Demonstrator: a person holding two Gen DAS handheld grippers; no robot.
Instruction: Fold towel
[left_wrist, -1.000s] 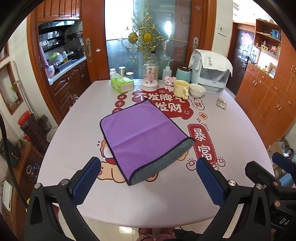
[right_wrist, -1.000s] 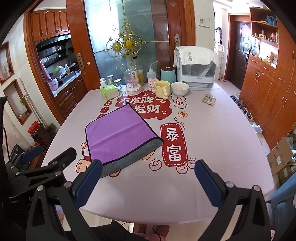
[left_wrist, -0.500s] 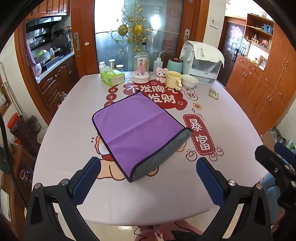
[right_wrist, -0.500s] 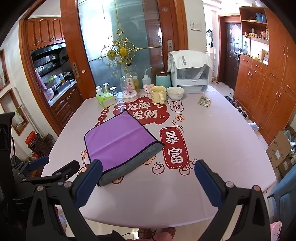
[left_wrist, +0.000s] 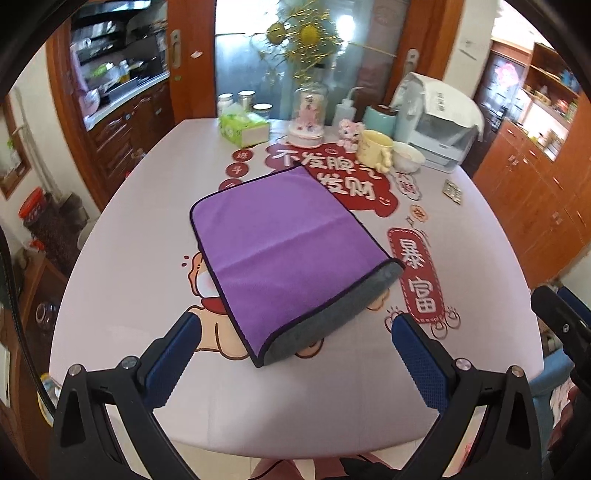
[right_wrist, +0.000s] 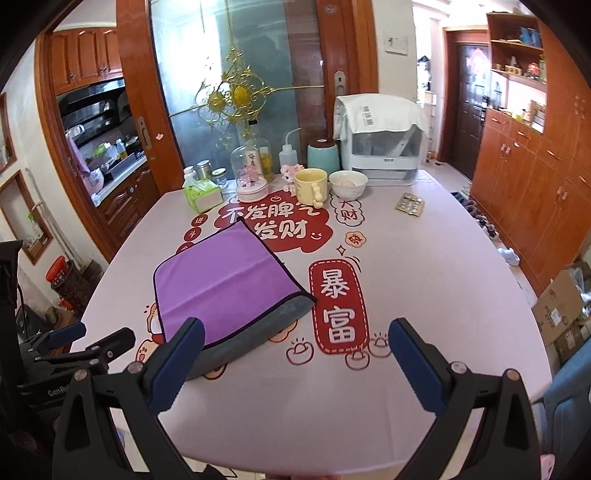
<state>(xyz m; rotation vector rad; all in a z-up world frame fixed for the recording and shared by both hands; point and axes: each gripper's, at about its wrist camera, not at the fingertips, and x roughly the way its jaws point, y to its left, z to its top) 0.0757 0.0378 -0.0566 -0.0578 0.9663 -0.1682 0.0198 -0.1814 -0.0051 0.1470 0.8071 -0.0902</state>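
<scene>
A purple towel (left_wrist: 280, 247) with a grey underside lies folded flat on the pink printed tablecloth (left_wrist: 147, 236); its grey folded edge faces me. It also shows in the right wrist view (right_wrist: 221, 288). My left gripper (left_wrist: 295, 354) is open and empty, above the table's near edge just short of the towel's grey edge. My right gripper (right_wrist: 295, 354) is open and empty, near the table's front edge, to the right of the towel. The left gripper shows at the lower left of the right wrist view (right_wrist: 74, 350).
At the table's far end stand a tissue box (left_wrist: 242, 127), a glass dome ornament (left_wrist: 308, 114), a yellow mug (left_wrist: 375, 149), a white bowl (left_wrist: 408, 157), a teal canister (left_wrist: 380, 116) and a covered white appliance (left_wrist: 439, 129). A blister pack (left_wrist: 453, 191) lies at the right. Wooden cabinets flank both sides.
Both grippers have moved forward and lower toward the table; the towel looks larger and nearer. The towel has not moved. Both stay open.
</scene>
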